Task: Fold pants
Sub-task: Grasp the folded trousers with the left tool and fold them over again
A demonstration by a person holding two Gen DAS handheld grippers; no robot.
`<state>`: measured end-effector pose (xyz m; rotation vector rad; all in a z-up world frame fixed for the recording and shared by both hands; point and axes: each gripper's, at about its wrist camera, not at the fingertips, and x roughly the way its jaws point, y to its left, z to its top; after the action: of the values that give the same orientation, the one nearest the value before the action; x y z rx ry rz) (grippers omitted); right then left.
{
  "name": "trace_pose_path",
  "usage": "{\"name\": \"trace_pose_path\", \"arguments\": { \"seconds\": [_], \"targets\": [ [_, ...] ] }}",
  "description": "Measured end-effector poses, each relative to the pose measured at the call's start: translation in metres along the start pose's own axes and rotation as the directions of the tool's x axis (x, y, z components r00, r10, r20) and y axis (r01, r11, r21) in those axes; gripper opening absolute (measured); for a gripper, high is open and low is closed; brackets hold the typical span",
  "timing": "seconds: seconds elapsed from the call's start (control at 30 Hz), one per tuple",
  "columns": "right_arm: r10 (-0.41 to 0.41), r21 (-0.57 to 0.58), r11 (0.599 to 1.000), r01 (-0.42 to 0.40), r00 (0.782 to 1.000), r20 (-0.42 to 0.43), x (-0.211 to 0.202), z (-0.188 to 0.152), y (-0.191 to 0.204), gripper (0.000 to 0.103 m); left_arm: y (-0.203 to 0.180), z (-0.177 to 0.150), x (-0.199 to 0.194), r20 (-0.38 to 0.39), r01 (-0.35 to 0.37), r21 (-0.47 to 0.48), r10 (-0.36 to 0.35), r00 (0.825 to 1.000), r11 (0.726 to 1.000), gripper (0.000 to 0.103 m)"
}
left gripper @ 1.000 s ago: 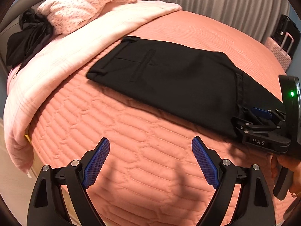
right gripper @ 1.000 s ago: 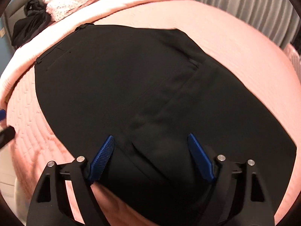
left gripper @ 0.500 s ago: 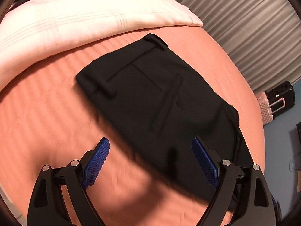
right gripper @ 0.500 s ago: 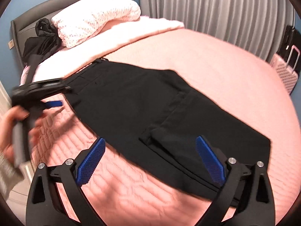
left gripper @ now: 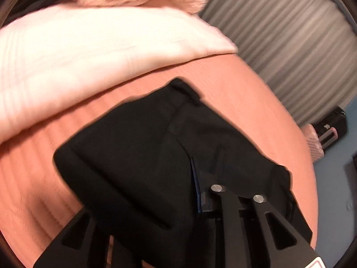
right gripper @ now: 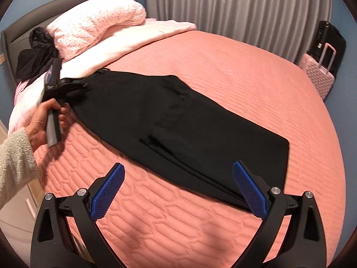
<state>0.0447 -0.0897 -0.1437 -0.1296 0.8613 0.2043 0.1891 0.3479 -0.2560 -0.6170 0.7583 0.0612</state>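
Note:
The black pants lie flat on the pink quilted bed, waistband at the far left by the white blanket. My left gripper is shut on the waistband end of the pants, with cloth draped over its left finger. In the right wrist view it shows at that waist end, held by a hand. My right gripper is open and empty, held above the bed near the pants' front edge, close to the leg end.
A white blanket and a dotted pink pillow lie at the head of the bed, with a dark garment beside them. A pink suitcase and a black one stand by the grey curtain.
My left gripper moved onto the waistband end and shut on the pants. My right gripper pulled back from over the pants and stays open.

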Motion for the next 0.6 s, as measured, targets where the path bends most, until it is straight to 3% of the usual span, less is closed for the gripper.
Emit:
{"name": "trace_pose_path", "arguments": {
  "seconds": [0.13, 0.2, 0.23, 0.33, 0.37, 0.47, 0.53, 0.6],
  "targets": [
    [-0.033, 0.051, 0.998, 0.032, 0.999, 0.004, -0.006, -0.011, -0.026, 0.096, -0.056, 0.003, -0.031, 0.065, 0.034, 0.165, -0.045, 0.997, 0.986, 0.014],
    [-0.054, 0.078, 0.996, 0.053, 0.999, 0.007, -0.011, -0.016, -0.041, 0.096, -0.107, -0.004, -0.052, 0.078, 0.083, 0.281, -0.109, 0.991, 0.956, 0.014],
    [-0.067, 0.099, 0.993, 0.066, 0.998, 0.006, -0.014, -0.020, -0.052, 0.096, -0.132, -0.011, -0.061, 0.077, 0.103, 0.339, -0.137, 0.988, 0.935, 0.014],
    [-0.103, 0.165, 0.981, 0.099, 0.995, 0.015, -0.027, -0.031, -0.084, 0.096, -0.218, -0.049, -0.086, 0.048, 0.164, 0.534, -0.224, 0.973, 0.829, 0.014],
    [-0.109, 0.186, 0.977, 0.105, 0.994, 0.014, -0.030, -0.035, -0.093, 0.096, -0.252, -0.071, -0.090, -0.001, 0.208, 0.600, -0.258, 0.966, 0.773, 0.014],
    [-0.140, 0.256, 0.957, 0.133, 0.990, 0.009, -0.042, -0.054, -0.125, 0.096, -0.310, -0.133, -0.084, -0.160, 0.324, 0.651, -0.293, 0.943, 0.686, 0.014],
    [-0.149, 0.304, 0.942, 0.142, 0.989, -0.001, -0.048, -0.070, -0.146, 0.096, -0.338, -0.188, -0.063, -0.287, 0.386, 0.643, -0.260, 0.922, 0.661, 0.014],
    [-0.156, 0.332, 0.931, 0.152, 0.988, -0.014, -0.050, -0.084, -0.161, 0.096, -0.353, -0.242, -0.031, -0.392, 0.418, 0.619, -0.199, 0.898, 0.665, 0.018]
  ]
}}
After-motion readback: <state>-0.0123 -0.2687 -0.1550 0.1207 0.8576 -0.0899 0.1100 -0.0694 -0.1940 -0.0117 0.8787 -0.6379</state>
